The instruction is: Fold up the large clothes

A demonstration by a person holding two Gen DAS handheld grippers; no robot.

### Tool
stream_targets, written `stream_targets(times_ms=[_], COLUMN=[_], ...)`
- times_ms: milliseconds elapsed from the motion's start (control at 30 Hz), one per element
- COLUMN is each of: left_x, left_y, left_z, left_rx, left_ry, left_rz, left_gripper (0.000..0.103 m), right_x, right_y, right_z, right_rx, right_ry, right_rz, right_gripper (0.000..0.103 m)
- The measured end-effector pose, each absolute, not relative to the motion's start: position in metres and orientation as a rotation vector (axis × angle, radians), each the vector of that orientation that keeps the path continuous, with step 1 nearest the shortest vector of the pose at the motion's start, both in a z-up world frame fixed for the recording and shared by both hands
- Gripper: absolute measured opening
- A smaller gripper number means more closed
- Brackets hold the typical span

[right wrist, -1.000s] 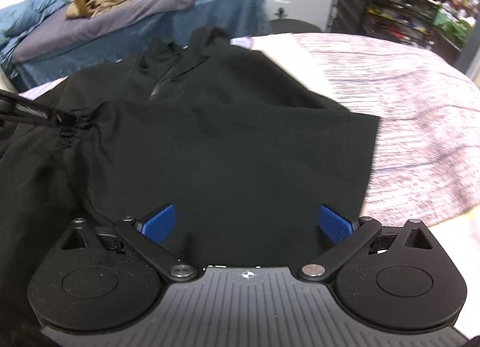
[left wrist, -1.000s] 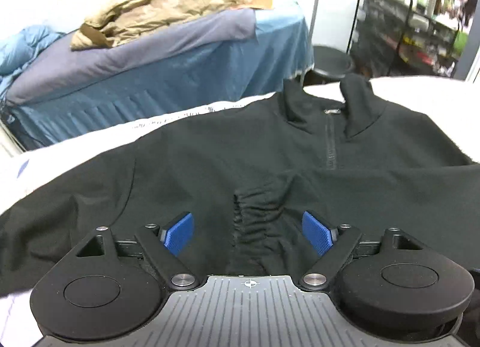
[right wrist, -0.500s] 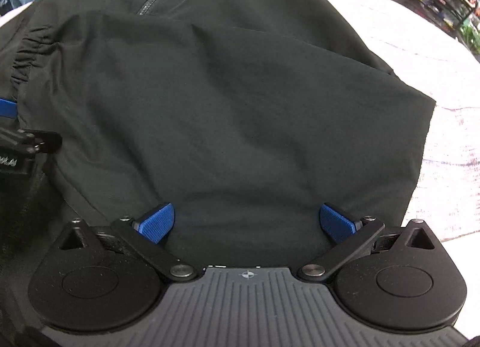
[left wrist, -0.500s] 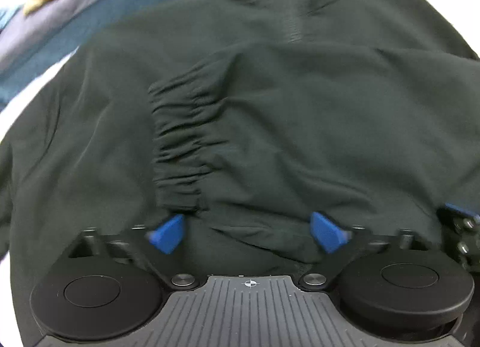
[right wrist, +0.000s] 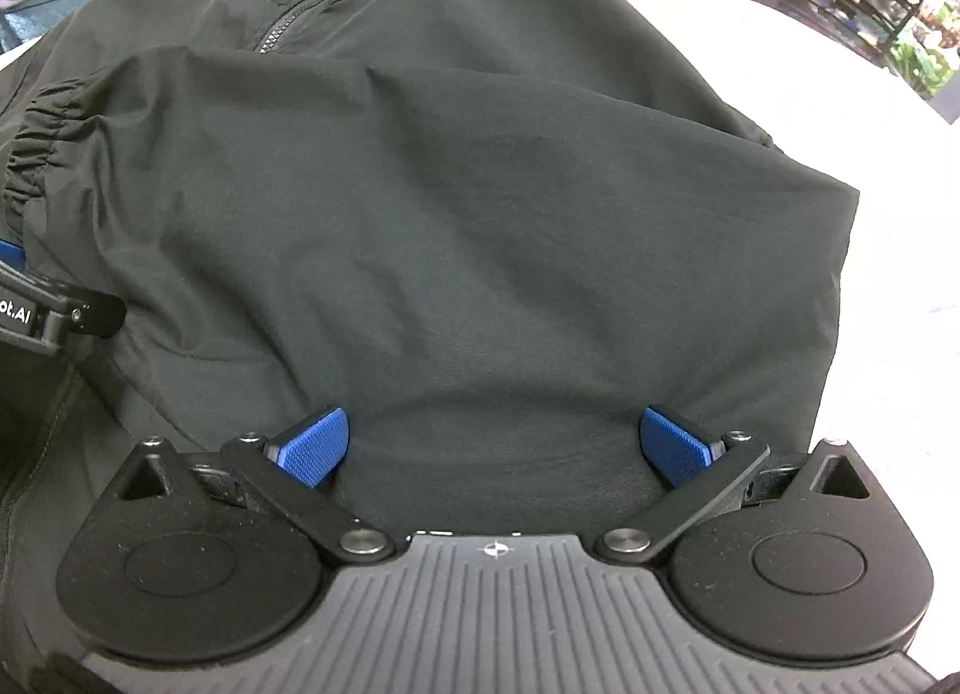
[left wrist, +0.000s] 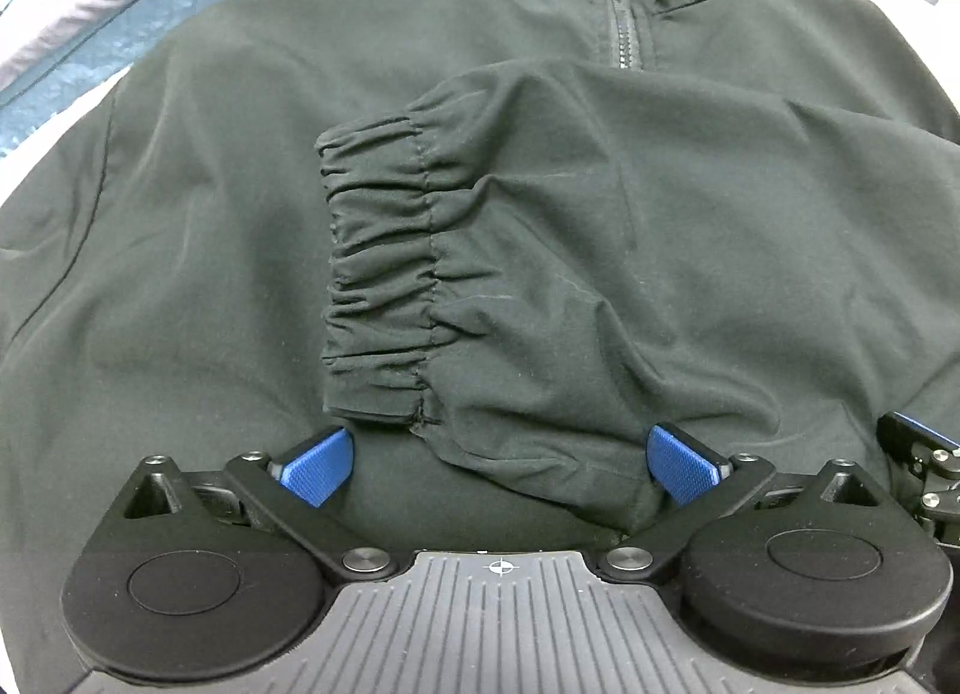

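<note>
Since the soft, limp black zip-neck fabric jacket (left wrist: 228,226) slumps easily, pinch near the gathered elastic cuff (left wrist: 378,268) with both spread, empty tools.

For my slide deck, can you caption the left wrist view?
Open left gripper over a black jacket, its cuff and sleeve folded across the chest below the zipper.

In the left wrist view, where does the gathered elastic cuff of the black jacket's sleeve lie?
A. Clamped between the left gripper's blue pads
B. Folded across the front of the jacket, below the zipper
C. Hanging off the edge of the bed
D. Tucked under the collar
B: the elastic cuff lies flat on the black jacket front, below the zipper, while the left gripper stands open with nothing between its pads.
</note>
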State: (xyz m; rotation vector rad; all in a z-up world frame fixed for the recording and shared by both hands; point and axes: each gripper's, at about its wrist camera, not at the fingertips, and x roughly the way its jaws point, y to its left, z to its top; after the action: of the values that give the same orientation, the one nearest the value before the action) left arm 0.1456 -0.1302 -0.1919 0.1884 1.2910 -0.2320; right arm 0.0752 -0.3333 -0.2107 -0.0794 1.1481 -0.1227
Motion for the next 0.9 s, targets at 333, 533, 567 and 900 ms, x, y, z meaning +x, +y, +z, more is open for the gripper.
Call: stream_targets(times_ms=[333,533,567,900], left_x=[0.110,0.058,0.050,-0.002], left_y=[-0.086,0.015,0.036,0.265], left_z=[-0.170,-0.148,-0.145,-0.115], left_rx=[0.015,-0.120,-0.142,-0.484], left_ry=[1.237,1.138,1.127,0.939], left_rz=[-0.196,-0.080,-0.035,0.438], left_gripper=[0.103,0.103,0.103,0.103], right_x=[0.064,0.006,-0.002,-0.049], right_y=[-0.333,-0.333,-0.330,-0.314], right_z=[-0.188,-0.165,-0.165,-0.156], right_rx=[-0.009,0.036,0.027,0.111], right_ry=[1.169,1.070,1.074,1.148], right_rz=[-0.152,-0.111,-0.102,-0.113], right_gripper=[0.103,0.103,0.103,0.102])
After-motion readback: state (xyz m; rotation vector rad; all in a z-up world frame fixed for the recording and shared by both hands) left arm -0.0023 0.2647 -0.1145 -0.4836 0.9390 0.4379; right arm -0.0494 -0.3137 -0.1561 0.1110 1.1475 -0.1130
